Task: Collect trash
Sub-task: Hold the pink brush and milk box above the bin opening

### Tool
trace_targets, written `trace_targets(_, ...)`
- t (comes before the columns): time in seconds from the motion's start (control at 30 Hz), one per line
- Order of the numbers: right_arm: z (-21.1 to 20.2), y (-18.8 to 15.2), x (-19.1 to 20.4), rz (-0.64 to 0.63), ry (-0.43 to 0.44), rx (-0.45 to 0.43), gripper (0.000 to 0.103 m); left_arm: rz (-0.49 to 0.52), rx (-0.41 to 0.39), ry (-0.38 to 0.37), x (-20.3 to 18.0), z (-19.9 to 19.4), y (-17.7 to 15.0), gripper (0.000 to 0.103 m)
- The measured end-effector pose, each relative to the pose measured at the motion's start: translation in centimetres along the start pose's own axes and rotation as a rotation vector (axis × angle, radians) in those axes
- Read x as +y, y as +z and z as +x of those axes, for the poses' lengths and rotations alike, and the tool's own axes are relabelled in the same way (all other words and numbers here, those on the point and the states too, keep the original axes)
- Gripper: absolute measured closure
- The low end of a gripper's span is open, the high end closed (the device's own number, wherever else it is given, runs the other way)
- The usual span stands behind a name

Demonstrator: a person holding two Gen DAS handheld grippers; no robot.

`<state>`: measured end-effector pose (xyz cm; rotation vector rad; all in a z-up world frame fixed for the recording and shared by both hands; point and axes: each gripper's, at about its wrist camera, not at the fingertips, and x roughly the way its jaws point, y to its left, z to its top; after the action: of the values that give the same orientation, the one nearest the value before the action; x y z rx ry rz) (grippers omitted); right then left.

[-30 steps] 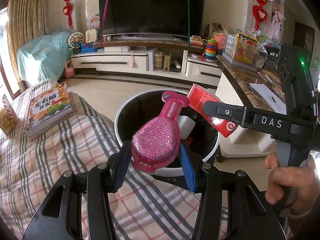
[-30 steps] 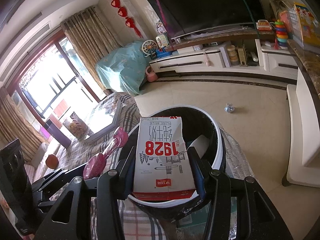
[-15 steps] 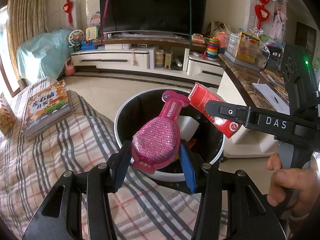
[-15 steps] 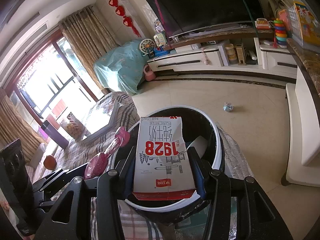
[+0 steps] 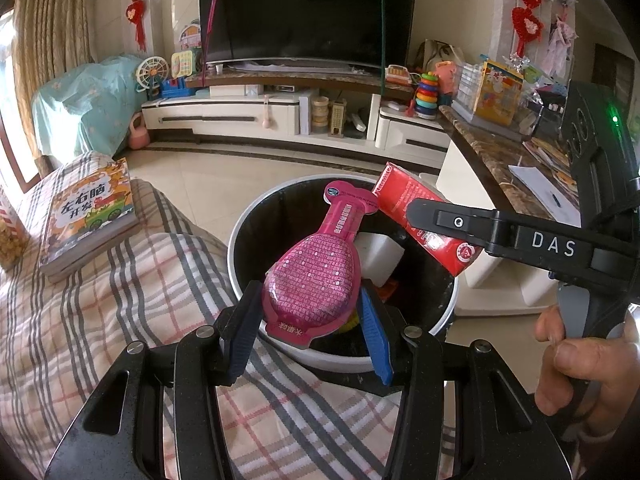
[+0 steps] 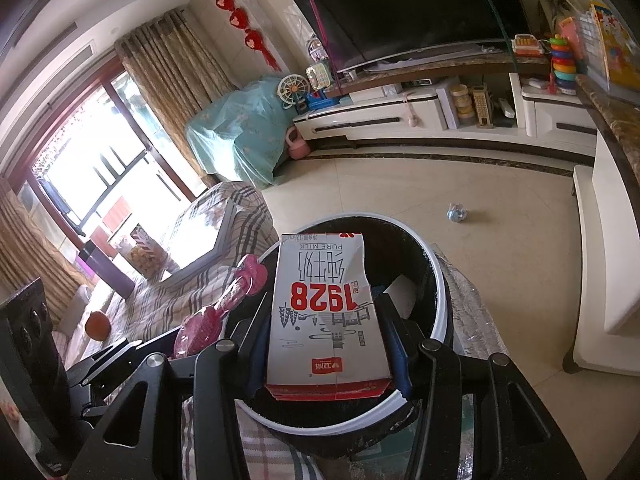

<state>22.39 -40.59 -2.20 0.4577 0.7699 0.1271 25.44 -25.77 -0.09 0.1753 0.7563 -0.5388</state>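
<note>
My left gripper (image 5: pixel 310 322) is shut on a pink bottle-shaped pouch (image 5: pixel 316 280) and holds it over the near rim of a round black trash bin with a white rim (image 5: pixel 244 240). My right gripper (image 6: pixel 328 354) is shut on a flattened white-and-red milk carton (image 6: pixel 326 312) marked 1928, held over the same bin (image 6: pixel 440 296). In the left wrist view the carton (image 5: pixel 424 224) shows red, over the bin's right side. The pouch also shows in the right wrist view (image 6: pixel 218 312). White and coloured trash lies inside the bin.
A plaid-covered table (image 5: pixel 120 288) with a children's book (image 5: pixel 90 216) lies left of the bin. A TV cabinet (image 5: pixel 256 116) stands at the far wall, a marble counter (image 5: pixel 500 156) at the right. A small crumpled scrap (image 6: pixel 457 214) lies on the floor.
Both grippers keep their hold and stay almost still over the bin. The views shift only slightly.
</note>
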Motion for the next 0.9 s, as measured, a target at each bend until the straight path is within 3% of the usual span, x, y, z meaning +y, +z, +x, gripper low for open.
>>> trace_targets(0.9, 1.4, 0.8, -0.6, 0.003, -0.014, 0.027, 0.053, -0.002, 0.028, 0.017, 0.3, 1.9, 0.6, 0.056)
